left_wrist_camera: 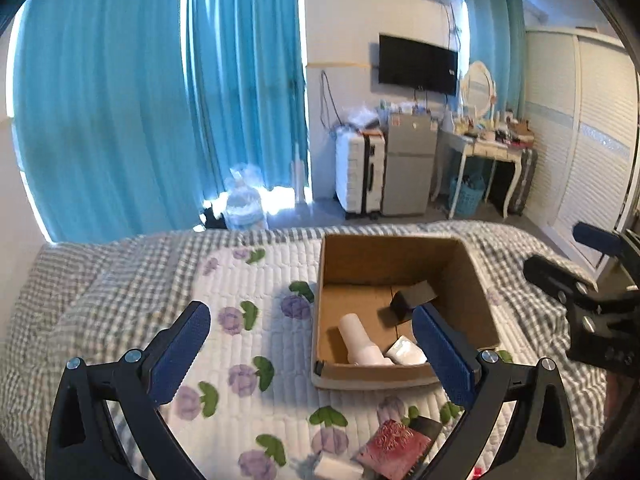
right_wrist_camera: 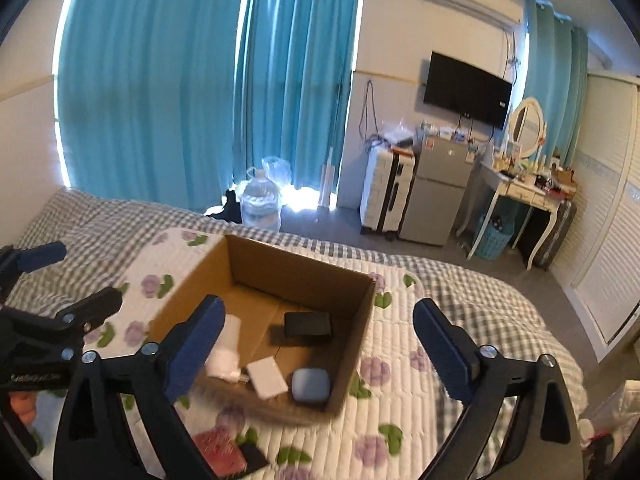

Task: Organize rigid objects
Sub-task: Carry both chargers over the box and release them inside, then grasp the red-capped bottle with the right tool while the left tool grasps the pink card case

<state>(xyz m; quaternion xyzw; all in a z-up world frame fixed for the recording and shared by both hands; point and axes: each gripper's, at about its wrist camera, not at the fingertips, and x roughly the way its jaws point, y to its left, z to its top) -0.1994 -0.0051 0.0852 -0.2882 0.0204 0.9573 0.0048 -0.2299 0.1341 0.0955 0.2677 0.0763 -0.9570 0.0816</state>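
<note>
I hold both grippers above the bed, facing the box [right_wrist_camera: 276,300]. The left gripper [left_wrist_camera: 312,348] has its jaws spread wide with nothing between them. The right gripper [right_wrist_camera: 318,344] is likewise wide open and carries nothing.

The box stands open-topped on the floral quilt [left_wrist_camera: 256,280]. Inside it lie four items:
- a white bottle [left_wrist_camera: 360,340], on its side against the near-left wall
- a white block [right_wrist_camera: 267,377], just beside the bottle
- a blue case [right_wrist_camera: 311,385], in the near-right corner as the right camera shows it
- a black case [right_wrist_camera: 308,325], toward the middle of the floor

Outside the box, on the quilt close to me, three items appear to remain:
- a red pouch [left_wrist_camera: 394,446]
- a dark flat item [right_wrist_camera: 253,456], touching the pouch; its type cannot be told
- a white item [left_wrist_camera: 336,469] at the lower frame edge, partly cut off

Judged step: between placements, with both grippers free for the next pick.

Next move, as I judge it: lower one gripper toward the pouch, align the jaws across its narrower side, close and lift clear of the dark item. The soft quilt may let the pouch sink, so the fingers should press in slightly to get under its edges
</note>
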